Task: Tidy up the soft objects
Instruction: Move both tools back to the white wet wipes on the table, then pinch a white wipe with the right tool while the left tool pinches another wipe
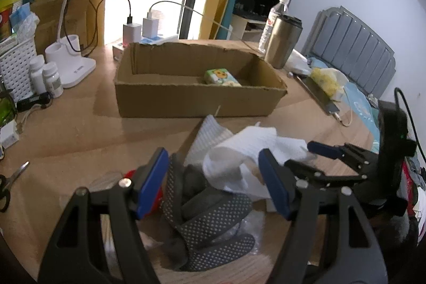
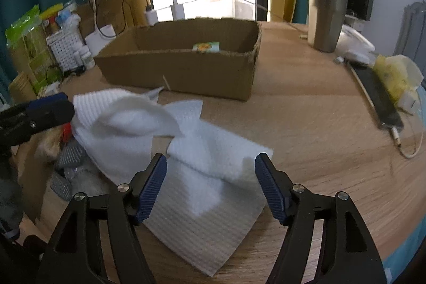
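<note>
My left gripper (image 1: pixel 214 182) has its fingers (image 1: pixel 153 177) spread wide and grasping nothing; between them lie grey dotted socks (image 1: pixel 213 220) in a heap, with a curl of the white cloth (image 1: pixel 239 159) draped over their far side. A red thing (image 1: pixel 157 197) shows just behind the left finger; I cannot tell what it is. My right gripper (image 2: pixel 210 185) is likewise released, its fingers (image 2: pixel 269 185) hanging over the flat part of the cloth (image 2: pixel 202 177), which lies rumpled on the tabletop (image 2: pixel 319 140) and rises in a fold towards the left gripper (image 2: pixel 40 111) at the left edge of that view. Beyond the cloth stands an open box (image 1: pixel 197 95), and inside it, towards its right end, rests a green tissue pack (image 1: pixel 222 77). To the right of the box stand a steel tumbler (image 1: pixel 283 41) and a water bottle (image 1: pixel 274 17). Scissors (image 1: pixel 10 182) lie at the tabletop's far left
</note>
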Demonstrator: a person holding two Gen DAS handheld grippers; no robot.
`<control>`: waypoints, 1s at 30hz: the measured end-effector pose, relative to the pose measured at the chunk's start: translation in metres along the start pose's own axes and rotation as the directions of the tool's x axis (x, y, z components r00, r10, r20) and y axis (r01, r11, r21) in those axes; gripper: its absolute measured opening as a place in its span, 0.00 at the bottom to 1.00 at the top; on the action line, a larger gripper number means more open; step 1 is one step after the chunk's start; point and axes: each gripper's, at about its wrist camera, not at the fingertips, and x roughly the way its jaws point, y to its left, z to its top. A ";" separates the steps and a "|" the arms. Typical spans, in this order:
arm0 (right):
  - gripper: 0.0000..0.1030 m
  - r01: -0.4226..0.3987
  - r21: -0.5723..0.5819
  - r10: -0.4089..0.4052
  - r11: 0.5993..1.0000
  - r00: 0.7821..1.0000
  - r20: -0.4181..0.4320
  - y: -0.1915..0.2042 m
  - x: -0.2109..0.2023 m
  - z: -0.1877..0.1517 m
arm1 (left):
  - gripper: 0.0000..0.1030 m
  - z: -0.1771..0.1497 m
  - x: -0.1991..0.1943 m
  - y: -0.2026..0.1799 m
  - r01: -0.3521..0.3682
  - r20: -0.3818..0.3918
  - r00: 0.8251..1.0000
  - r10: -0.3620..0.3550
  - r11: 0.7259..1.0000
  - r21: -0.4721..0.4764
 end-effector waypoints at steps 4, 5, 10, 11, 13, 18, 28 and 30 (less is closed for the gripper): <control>0.71 -0.018 -0.011 0.018 1.000 0.999 -0.033 0.002 0.009 -0.003 | 0.70 -0.001 0.000 -0.002 -0.009 -0.004 1.000 0.009 1.000 0.004; 0.71 -0.018 -0.012 0.018 1.000 0.999 -0.041 0.002 0.011 -0.004 | 0.70 -0.001 0.001 -0.003 -0.011 -0.005 1.000 0.011 1.000 0.006; 0.72 0.015 -0.068 -0.018 0.998 0.999 -0.037 0.007 0.015 -0.008 | 0.70 0.000 0.003 -0.008 -0.012 -0.013 1.000 0.012 1.000 0.018; 0.73 0.029 -0.096 -0.033 0.995 0.999 -0.031 0.011 0.016 -0.010 | 0.70 0.000 0.004 -0.009 -0.010 -0.015 1.000 0.010 1.000 0.021; 0.74 0.028 -0.117 -0.030 0.993 0.999 -0.012 0.010 0.016 -0.013 | 0.70 0.001 0.006 -0.012 -0.005 -0.018 1.000 0.005 1.000 0.027; 0.74 0.012 -0.135 -0.014 0.991 1.000 -0.013 0.007 0.016 -0.013 | 0.70 0.003 0.011 -0.020 -0.004 -0.029 1.000 0.005 0.999 0.042; 0.42 0.002 -0.141 -0.001 0.990 1.000 0.014 -0.010 0.011 -0.015 | 0.70 0.006 0.030 -0.028 -0.014 -0.068 0.998 0.018 0.998 0.059; 0.33 0.010 -0.131 -0.007 0.991 1.000 0.022 -0.017 0.009 -0.015 | 0.70 0.007 0.036 -0.030 -0.016 -0.083 0.996 0.021 0.998 0.066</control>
